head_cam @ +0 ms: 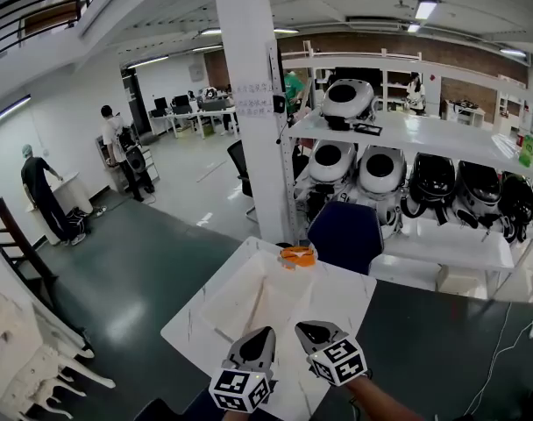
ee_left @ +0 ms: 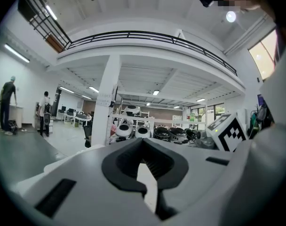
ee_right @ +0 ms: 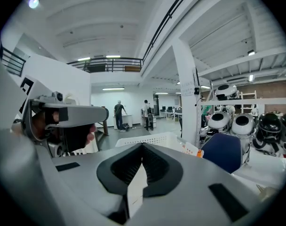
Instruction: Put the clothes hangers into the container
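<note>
Jaws together, left gripper (head_cam: 265,334), right gripper (head_cam: 313,330), container (ee_right: 152,139) inside washed out

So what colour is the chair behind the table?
The chair is dark blue, clearest in the head view.

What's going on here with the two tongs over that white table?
A person holds the left tongs and the right tongs side by side above the near end of the white table. Both are shut with nothing in them. A white container sits on the table, with something orange at its far end. No hanger is gripped yet.
</note>
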`<state>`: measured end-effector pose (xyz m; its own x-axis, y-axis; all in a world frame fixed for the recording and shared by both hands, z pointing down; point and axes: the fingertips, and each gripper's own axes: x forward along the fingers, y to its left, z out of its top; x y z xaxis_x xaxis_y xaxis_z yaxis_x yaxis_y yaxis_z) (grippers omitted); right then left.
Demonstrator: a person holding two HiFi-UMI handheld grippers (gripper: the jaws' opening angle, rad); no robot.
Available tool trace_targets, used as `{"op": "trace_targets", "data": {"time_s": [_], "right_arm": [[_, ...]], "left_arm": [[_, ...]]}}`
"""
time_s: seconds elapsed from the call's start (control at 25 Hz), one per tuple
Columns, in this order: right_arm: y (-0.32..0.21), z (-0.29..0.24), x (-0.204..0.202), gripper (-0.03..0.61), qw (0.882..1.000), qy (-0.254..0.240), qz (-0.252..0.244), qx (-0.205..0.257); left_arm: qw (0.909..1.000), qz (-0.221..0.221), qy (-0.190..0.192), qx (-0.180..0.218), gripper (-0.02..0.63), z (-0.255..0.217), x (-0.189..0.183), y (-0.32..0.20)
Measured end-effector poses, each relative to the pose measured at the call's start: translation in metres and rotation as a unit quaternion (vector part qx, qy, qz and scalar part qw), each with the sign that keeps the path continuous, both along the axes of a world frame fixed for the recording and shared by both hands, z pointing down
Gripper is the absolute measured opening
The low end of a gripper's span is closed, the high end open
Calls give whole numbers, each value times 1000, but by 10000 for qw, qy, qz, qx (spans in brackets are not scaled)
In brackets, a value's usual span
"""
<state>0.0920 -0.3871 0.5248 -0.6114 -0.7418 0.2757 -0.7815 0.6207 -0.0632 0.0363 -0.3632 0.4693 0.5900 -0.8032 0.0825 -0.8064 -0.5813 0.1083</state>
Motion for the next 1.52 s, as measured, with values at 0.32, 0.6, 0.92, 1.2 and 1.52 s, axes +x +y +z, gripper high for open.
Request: {"op": "trace_targets", "data": {"time_s": [0.32,0.6,0.92,1.2,1.52], "right_arm": [[-8,-25,27,18,9980,-440,304,336],[-4,-27,21,20,9974,-511,344,363],[23,-46,0,20,9957,-542,454,606],[52,-48,-15,18,9954,-576,479,600],[96,-58,-35,18,9947,-570,524,680]], "left_arm": [[9995,222,206,67,5,-16,23,-3],[9994,281,190,54,4,-12,19,5],[9996,198,147,153,5,-19,-11,27],[9994,283,116,163,4,-18,-24,56],[9990,363,165,222,5,-24,-45,96]]}}
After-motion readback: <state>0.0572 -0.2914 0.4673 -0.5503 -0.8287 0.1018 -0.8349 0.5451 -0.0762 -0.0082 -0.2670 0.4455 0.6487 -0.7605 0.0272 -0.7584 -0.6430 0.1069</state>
